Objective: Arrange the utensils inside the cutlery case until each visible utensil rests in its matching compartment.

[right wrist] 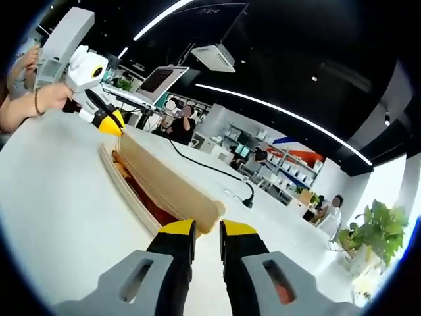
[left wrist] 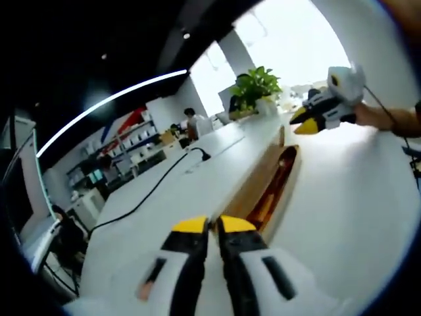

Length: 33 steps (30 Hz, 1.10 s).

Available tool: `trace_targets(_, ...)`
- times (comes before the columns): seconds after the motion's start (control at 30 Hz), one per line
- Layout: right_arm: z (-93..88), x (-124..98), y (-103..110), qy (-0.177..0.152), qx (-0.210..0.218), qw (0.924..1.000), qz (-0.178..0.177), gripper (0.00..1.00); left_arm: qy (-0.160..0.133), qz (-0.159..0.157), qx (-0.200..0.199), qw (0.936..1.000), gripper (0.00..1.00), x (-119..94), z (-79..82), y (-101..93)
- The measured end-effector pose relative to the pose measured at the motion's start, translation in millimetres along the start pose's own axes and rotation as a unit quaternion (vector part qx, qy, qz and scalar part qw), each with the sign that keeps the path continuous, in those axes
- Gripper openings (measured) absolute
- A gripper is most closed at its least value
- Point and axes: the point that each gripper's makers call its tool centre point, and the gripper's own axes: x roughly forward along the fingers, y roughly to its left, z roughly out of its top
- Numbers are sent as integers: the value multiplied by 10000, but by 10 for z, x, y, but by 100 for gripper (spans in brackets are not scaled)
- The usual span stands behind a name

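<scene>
Room: open office, shelves + ppl at back, potted plant [left wrist: 255,84] by bright window.
Desk: long white desk [left wrist: 355,197]; black cable [left wrist: 148,191] trails across it twd far edge.
Case: wooden cutlery case [right wrist: 168,187] lies flat mid-desk, seen edge-on; reddish contents inside, can't tell which utensils or compartments.
L gripper [left wrist: 214,226]: low over desk at one end of case, jaws nearly shut w/ slim gap, holding nothing.
R gripper [right wrist: 207,229]: at opposite end, jaws slightly apart, empty.
Risk: prob. both claws work from opp. ends; a push from either could slide the light case along the desk, or tips collide over it.
</scene>
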Motion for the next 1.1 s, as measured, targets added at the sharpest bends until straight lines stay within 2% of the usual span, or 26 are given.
trace_targets(0.1,-22,46,-24,58,-237,9997,2,14,59,-14,108,9999,6,14,-21,-23)
trace_targets(0.17,-29,61,-46,95,-236,9997,29,14,89,-14,200,9998,6,17,-25,-32)
trace_targets(0.3,30,89,-85,-62,-235,9997,83,15,96,-21,255,9996,6,22,-20,-27)
trace_targets(0.37,50,156,-52,-85,-455,9984,328,17,107,-20,275,9996,6,23,-25,-26)
trace_targets(0.43,2,212,-48,81,-812,9956,451,18,118,-14,284,9995,6,23,-30,-20)
trace_targets(0.6,34,244,-78,202,-1048,9922,651,18,129,-35,258,9996,6,37,-31,-4)
trace_targets(0.73,93,339,-73,259,-1374,9859,924,17,139,-25,292,9995,6,37,-33,1)
trace_targets(0.77,55,354,-40,402,-1365,9842,1056,17,139,-26,294,9995,6,37,-34,3)
trace_targets(0.9,87,407,7,305,-1337,9831,1216,15,186,-6,320,9993,6,41,-48,21)
trace_targets(1.1,32,385,46,465,-1910,9699,1434,8,235,10,378,9990,6,45,-64,25)
